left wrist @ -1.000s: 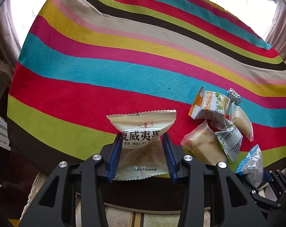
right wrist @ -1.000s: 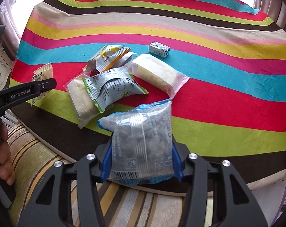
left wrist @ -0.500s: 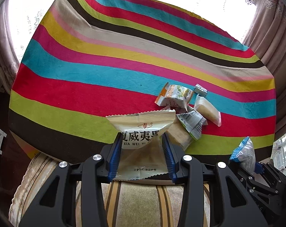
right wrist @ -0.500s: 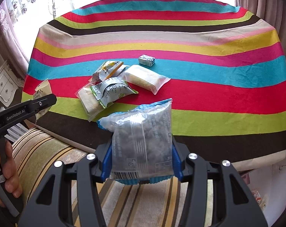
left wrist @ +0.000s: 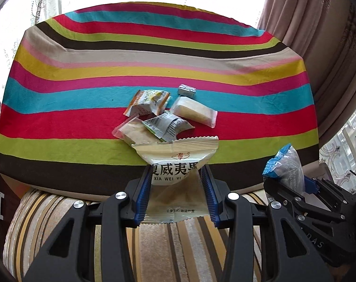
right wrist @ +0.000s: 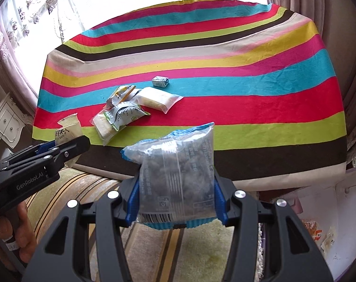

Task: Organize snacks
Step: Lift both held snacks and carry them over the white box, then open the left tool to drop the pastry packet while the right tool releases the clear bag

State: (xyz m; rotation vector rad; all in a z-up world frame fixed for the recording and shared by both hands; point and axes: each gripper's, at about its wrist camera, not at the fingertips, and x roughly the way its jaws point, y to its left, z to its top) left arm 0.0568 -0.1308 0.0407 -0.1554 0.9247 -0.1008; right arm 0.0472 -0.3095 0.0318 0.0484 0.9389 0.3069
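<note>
My left gripper is shut on a cream snack packet with black Chinese print, held off the table's near edge above a striped seat. My right gripper is shut on a clear blue-edged snack bag, also held off the near edge; it shows in the left wrist view. The left gripper and its packet show in the right wrist view. Several snack packets lie in a pile on the striped tablecloth, with a small wrapped block behind them.
A striped cushioned seat lies below both grippers. Curtains hang at the right, a bright window behind the table. A white drawer unit stands at the left. A bag with packets sits low right.
Both grippers have pulled back and up from the table with their packets still held. The table and the pile now look farther away.
</note>
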